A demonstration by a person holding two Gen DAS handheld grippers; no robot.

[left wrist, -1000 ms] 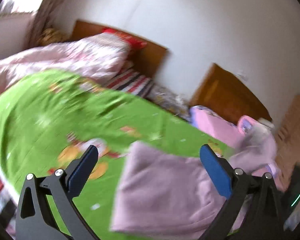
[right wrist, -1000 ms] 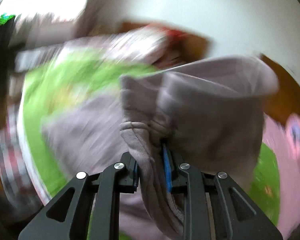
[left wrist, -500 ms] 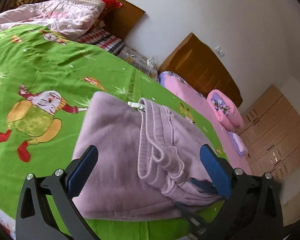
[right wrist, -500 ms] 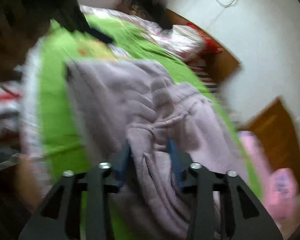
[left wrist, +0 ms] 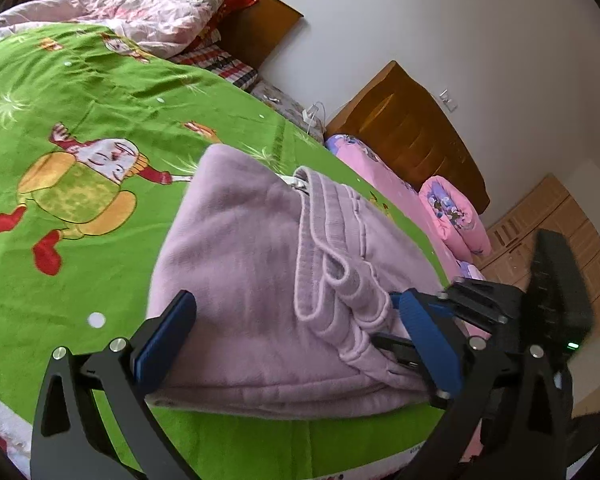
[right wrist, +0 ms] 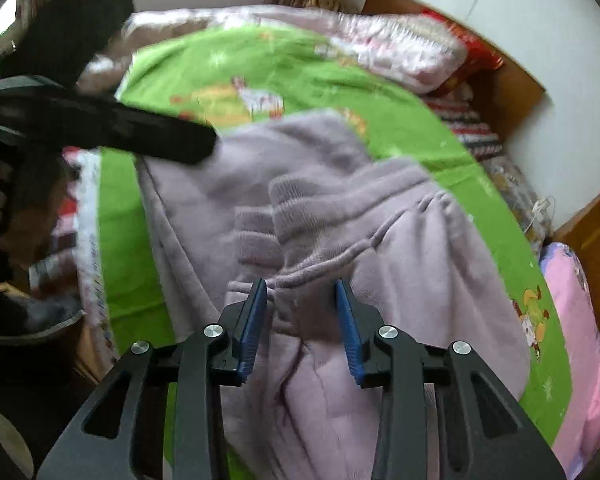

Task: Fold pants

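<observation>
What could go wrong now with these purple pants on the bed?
The right gripper is closing around a bunched waistband ridge, so it may drag the top layer of the pants askew. The open left gripper straddles the stack; pushing in could rumple it.

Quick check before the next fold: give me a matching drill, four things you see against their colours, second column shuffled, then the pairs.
Things:
1. pants
2. bedspread
3. headboard
4. claw pads

Colours:
A. brown wood
B. blue
C. lilac
D. green with cartoon prints

Pairs: 1-C, 2-D, 3-A, 4-B
</observation>
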